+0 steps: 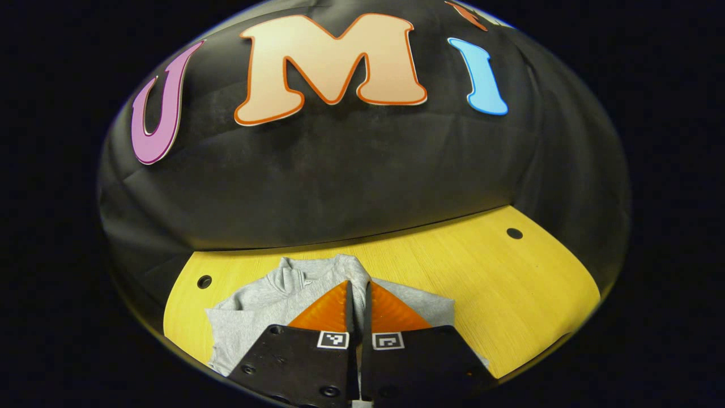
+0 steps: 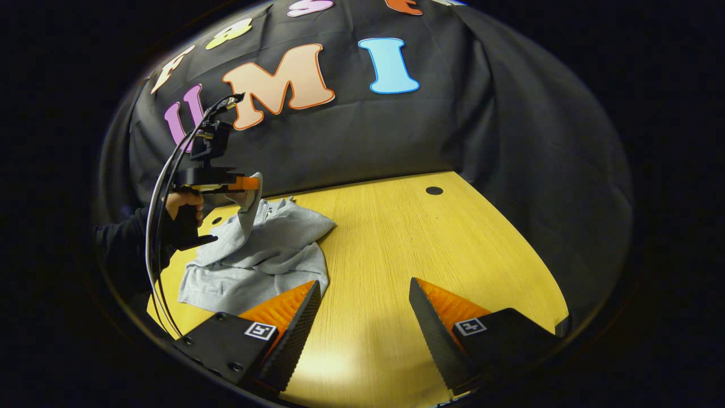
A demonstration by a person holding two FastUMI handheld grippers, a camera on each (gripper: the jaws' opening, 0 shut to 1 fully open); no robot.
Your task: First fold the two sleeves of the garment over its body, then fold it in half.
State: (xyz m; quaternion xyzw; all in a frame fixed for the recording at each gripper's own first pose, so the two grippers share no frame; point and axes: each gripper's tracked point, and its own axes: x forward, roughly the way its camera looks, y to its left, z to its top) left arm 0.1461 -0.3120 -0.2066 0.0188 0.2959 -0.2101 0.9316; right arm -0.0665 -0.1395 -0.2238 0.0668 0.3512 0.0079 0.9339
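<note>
Left hand-held gripper (image 1: pixel 358 294): fingers together, pinched on a fold of the grey garment (image 1: pixel 266 309), cloth running up between them. From the right gripper view that same unit (image 2: pixel 249 184) is held by a person's hand (image 2: pixel 182 205) above the table (image 2: pixel 396 238), with a strip of fabric hanging from its tips down to the pile. Looks like a sleeve or an edge; can't tell which from here.

Garment sits bunched at the table's left-rear area, near the booth wall. Collar with a short zip (image 1: pixel 299 279) faces the wall. Not flat: several overlapping folds, lower hem toward the camera side.

Right hand-held gripper (image 2: pixel 362 317): fingers wide apart, holding nothing, hovering over bare table just right of the garment's near corner.

Judgement: step in hand is a sleeve fold, probably the first. Body doesn't look squared up yet, so the task is early.

How to do it well:
- Keep the left pinch firm and lift only enough to clear the pile; too high drags the whole body along.
- Carry the held cloth across toward the garment's middle, then lower flat before opening.
- Use the free right unit to pin the body near the hem or shoulder so it doesn't slide on the smooth wood.
- Release only once the cloth lies on the body, then smooth outward.

Risk: the bunched layers may mean the pinch has more than one ply.
</note>
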